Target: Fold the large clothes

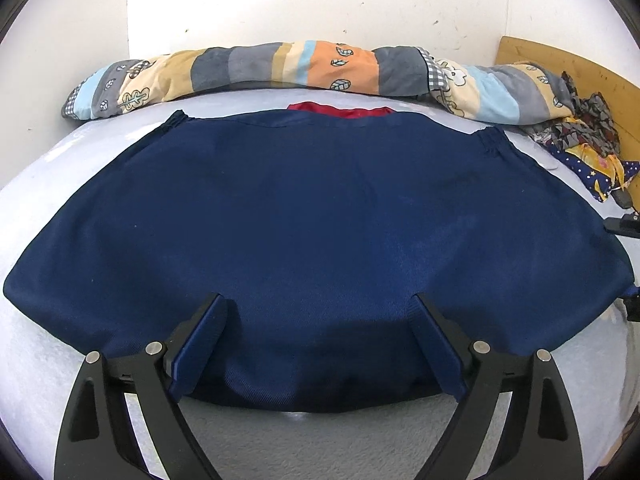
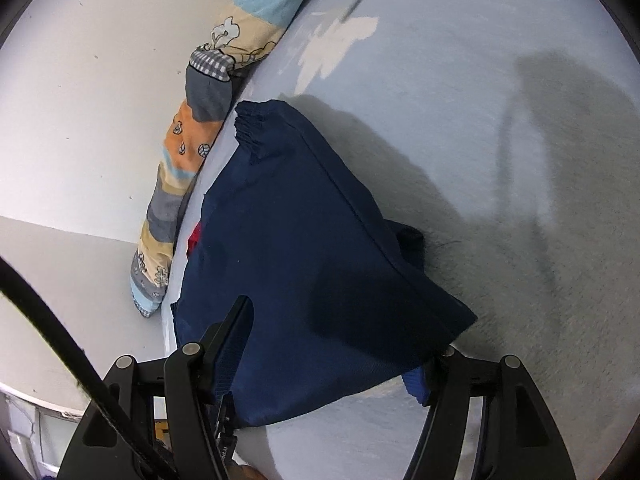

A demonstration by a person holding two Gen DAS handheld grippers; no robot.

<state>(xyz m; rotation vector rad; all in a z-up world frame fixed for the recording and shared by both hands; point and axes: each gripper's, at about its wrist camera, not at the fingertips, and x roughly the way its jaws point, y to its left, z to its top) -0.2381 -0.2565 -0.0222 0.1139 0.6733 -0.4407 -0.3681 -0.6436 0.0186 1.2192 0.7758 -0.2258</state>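
Left hand-held gripper (image 1: 320, 304) spread wide over navy garment (image 1: 312, 216); right hand-held gripper (image 2: 344, 328) likewise apart, patchwork quilt (image 2: 188, 160) beside.

The navy garment (image 1: 312, 224) covers the middle of the bed (image 1: 36, 364). Bare sheet lies open on its near side and left side. Behind it the rolled patchwork quilt (image 1: 280, 68) lies along the wall (image 1: 280, 4) and closes that side. On the right, a pile of patterned cloth (image 1: 584, 136) lies against the wooden headboard (image 1: 560, 60).
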